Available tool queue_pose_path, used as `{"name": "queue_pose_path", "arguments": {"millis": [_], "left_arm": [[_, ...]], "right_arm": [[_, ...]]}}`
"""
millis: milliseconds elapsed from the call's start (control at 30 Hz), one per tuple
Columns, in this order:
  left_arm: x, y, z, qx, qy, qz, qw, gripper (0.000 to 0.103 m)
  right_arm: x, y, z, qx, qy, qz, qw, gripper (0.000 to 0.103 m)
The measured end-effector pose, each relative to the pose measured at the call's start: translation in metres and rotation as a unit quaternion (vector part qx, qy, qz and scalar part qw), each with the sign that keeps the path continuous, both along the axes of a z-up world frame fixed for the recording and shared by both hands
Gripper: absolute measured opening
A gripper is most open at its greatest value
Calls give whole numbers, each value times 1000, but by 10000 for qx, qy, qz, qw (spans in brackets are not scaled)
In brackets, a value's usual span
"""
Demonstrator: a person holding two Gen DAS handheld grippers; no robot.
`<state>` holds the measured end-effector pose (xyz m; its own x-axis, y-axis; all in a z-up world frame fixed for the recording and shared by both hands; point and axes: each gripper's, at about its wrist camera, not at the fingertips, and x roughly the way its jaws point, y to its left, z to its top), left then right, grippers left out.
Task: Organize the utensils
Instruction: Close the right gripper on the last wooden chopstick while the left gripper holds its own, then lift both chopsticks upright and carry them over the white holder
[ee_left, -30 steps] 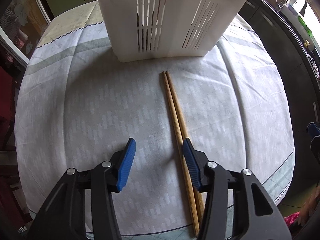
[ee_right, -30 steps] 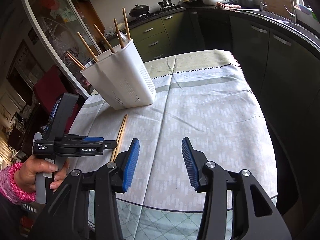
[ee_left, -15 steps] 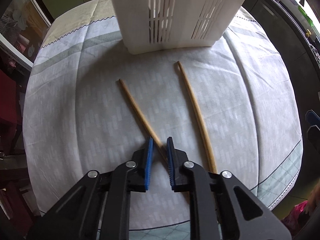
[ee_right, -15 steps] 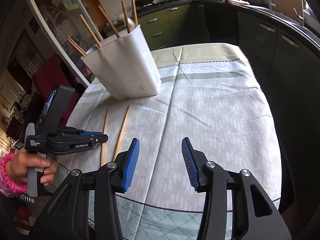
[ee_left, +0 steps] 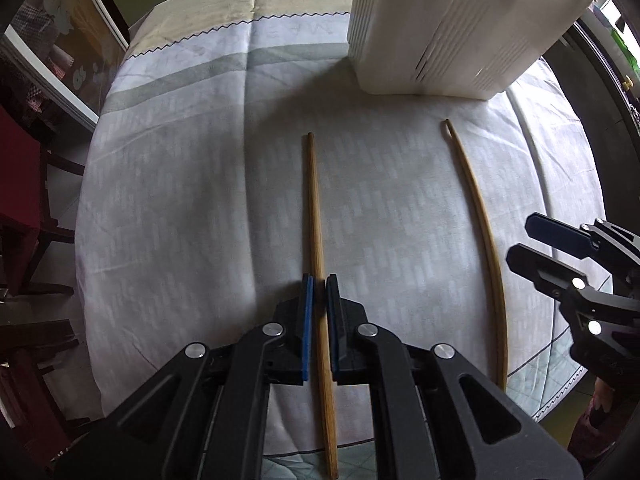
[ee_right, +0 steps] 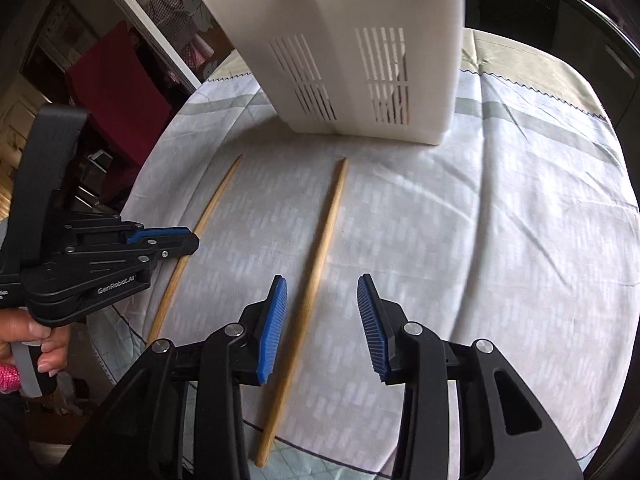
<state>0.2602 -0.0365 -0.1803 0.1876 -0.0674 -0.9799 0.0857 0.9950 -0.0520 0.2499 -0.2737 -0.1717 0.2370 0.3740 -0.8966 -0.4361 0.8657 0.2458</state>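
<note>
- While the white slotted holder stands upright on the cloth-covered surface, thin sticks show faintly through its slots.
- Left gripper is clamped on one chopstick.
- Right gripper, jaws just narrowing but apart, straddles the other chopstick lying flat, pads clear.

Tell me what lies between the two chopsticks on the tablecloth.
Nothing: only bare tablecloth separates the left chopstick from the right chopstick, as both wrist views show.
</note>
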Motion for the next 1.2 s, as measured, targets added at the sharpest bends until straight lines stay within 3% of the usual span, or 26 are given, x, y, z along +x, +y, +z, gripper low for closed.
{"name": "queue_pose_path", "arguments": {"millis": [367, 500, 633, 900, 1033, 1200], "left_arm": [[1, 15, 0, -43, 30, 16, 10000, 8], [0, 7, 1, 60, 53, -43, 10000, 9], [2, -1, 0, 158, 87, -45, 9998, 12], [3, -8, 3, 102, 45, -11, 9999, 7], [4, -1, 14, 75, -189, 10, 9998, 7], [-9, 3, 52, -83, -747, -24, 9972, 6]], "right_arm": [[-1, 51, -18, -1164, -402, 99, 9923, 31], [-1, 59, -18, -1195, -408, 138, 9919, 22], [1, 60, -18, -1181, -327, 127, 9924, 12], [3, 46, -11, -932, -333, 33, 9951, 7], [-2, 30, 13, -589, -526, -82, 9968, 7], [-15, 1, 57, -92, -968, -278, 9949, 8]]}}
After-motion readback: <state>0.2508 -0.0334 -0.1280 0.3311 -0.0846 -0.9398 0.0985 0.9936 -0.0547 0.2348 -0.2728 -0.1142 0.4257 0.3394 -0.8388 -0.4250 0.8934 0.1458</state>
